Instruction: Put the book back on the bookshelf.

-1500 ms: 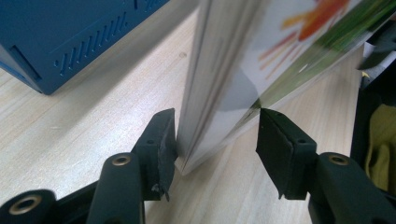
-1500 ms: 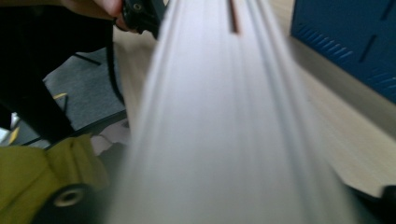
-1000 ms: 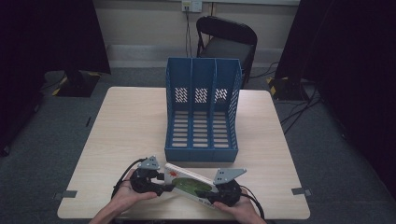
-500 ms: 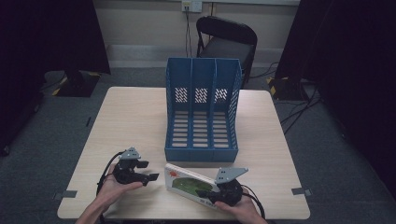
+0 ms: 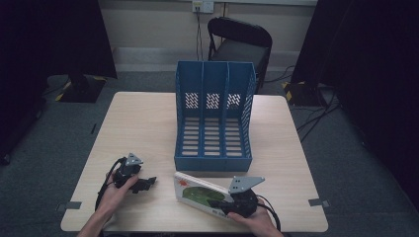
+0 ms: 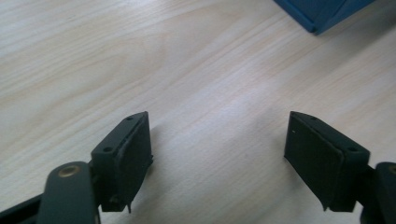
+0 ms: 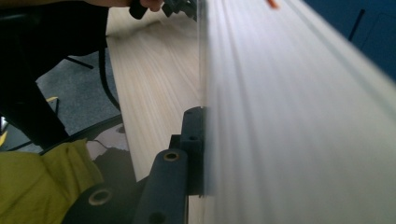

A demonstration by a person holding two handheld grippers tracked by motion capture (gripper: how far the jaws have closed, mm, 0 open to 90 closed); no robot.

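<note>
we see the right gripper [image 5: 225,205] at the near edge of the table [image 5: 143,123], clamped on a book [image 5: 200,193] with a white cover and a green picture on it. the book lies tilted, its far end pointing toward the left front corner of the blue file rack [image 5: 213,118] and sitting just in front of that rack, near it; we cannot tell whether its far edge rests on the wood. in the right gripper view one black jaw presses flat against the book [image 7: 299,121], whose pale page edges run away from the camera. the left gripper [image 5: 148,181] sits well apart from the book, to its left, low over the bare table. its jaws have just been opening and now stand wide apart; in the left gripper view nothing lies between them but the wood grain of the table [image 6: 140,56], with a corner of the blue file rack [image 6: 322,11] at the top right.
</note>
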